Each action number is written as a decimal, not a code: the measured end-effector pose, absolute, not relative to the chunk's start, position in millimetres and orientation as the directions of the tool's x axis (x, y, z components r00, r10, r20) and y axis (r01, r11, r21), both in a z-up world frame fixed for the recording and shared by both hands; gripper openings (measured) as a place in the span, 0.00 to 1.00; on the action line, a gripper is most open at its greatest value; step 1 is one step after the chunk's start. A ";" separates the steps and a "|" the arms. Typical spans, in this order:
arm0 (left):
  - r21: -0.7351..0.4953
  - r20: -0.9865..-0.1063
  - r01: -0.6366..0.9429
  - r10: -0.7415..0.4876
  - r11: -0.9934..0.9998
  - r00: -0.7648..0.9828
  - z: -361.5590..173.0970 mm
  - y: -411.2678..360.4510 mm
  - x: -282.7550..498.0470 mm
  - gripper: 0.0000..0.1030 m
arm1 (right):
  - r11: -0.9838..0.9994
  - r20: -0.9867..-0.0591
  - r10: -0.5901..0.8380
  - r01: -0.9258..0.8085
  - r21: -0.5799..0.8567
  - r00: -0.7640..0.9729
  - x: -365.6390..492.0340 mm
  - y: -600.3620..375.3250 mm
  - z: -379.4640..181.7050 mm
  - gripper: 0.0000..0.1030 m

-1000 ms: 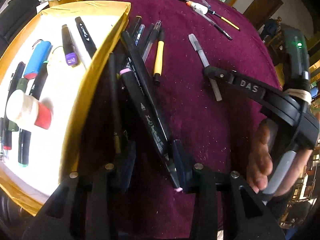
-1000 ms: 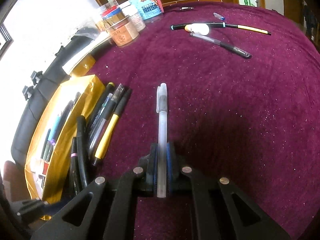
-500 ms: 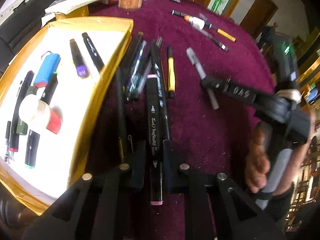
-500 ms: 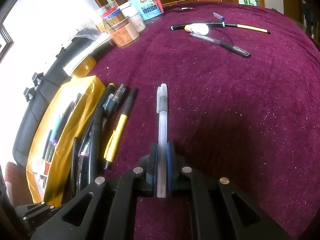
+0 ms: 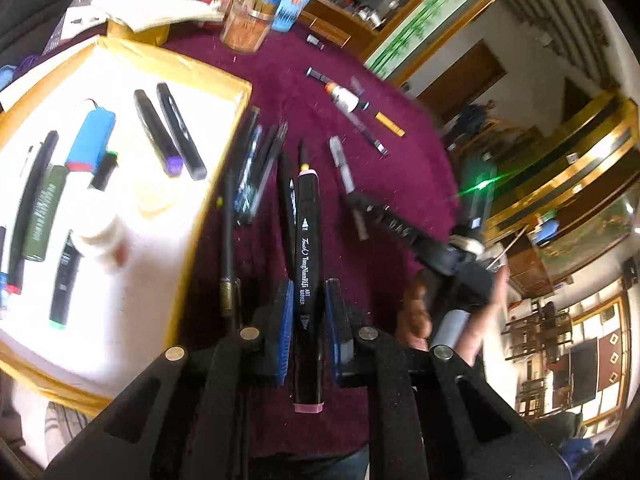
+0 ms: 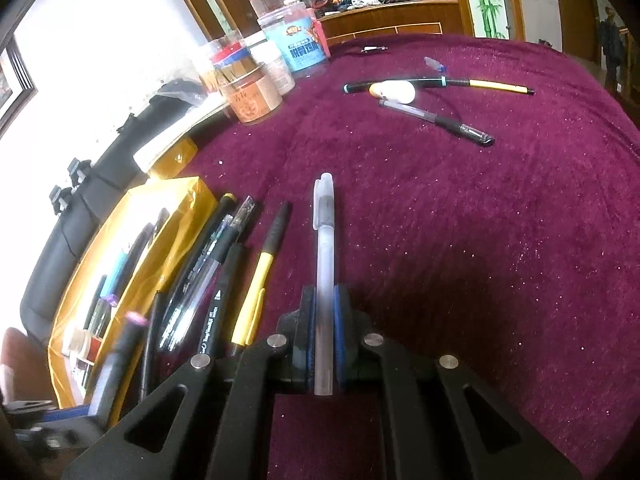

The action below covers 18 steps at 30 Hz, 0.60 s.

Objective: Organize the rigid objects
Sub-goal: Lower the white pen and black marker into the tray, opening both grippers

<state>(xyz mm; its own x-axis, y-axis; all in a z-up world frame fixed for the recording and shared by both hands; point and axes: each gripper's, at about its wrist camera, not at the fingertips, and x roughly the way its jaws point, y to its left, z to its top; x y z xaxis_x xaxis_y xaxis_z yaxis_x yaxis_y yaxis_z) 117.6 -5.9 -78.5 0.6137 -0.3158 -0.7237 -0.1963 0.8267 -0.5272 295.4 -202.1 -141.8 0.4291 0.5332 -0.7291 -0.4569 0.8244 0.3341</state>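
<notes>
My left gripper (image 5: 307, 304) is shut on a black art marker (image 5: 307, 248) with pink ends and holds it lifted above the maroon cloth, just right of the gold box (image 5: 208, 200). The box's white inside holds several markers and pens. My right gripper (image 6: 324, 312) is shut on a frosted grey pen (image 6: 325, 240) that lies low over the cloth. The same marker shows blurred at the left of the right wrist view (image 6: 120, 352). A row of loose pens (image 6: 224, 264) lies beside the box.
Jars and tubs (image 6: 256, 88) stand at the table's far edge. More pens and a white glue bottle (image 6: 394, 91) lie far across the cloth. The right gripper's handle and hand (image 5: 452, 280) are to the right in the left wrist view.
My left gripper closed on the black art marker and lifted it off the pile of pens. My right gripper stayed shut on the grey pen.
</notes>
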 end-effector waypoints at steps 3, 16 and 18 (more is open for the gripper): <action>-0.543 -0.686 -0.206 -0.289 0.814 0.667 -63.2 18.7 107.4 0.12 | 0.819 -0.705 0.544 -0.468 0.330 0.455 291.6 -204.3 -135.7 0.06; -0.537 -0.692 -0.456 -0.061 0.709 0.720 -87.6 149.1 78.1 0.12 | 0.574 -0.545 0.794 -0.630 0.524 0.270 247.5 -162.6 -90.0 0.07; -0.523 -0.705 -0.467 -0.054 0.713 0.707 -95.3 156.4 74.5 0.12 | 0.558 -0.558 0.790 -0.675 0.483 0.254 233.5 -134.1 -78.9 0.07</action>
<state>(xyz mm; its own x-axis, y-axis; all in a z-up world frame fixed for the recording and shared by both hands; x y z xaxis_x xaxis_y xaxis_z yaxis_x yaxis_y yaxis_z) 74.5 156.4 -95.3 0.7074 -0.0535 -0.7048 -0.4671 0.7129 -0.5230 233.5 -134.1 -78.9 0.2537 0.7898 -0.5584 -0.6747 0.5582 0.4829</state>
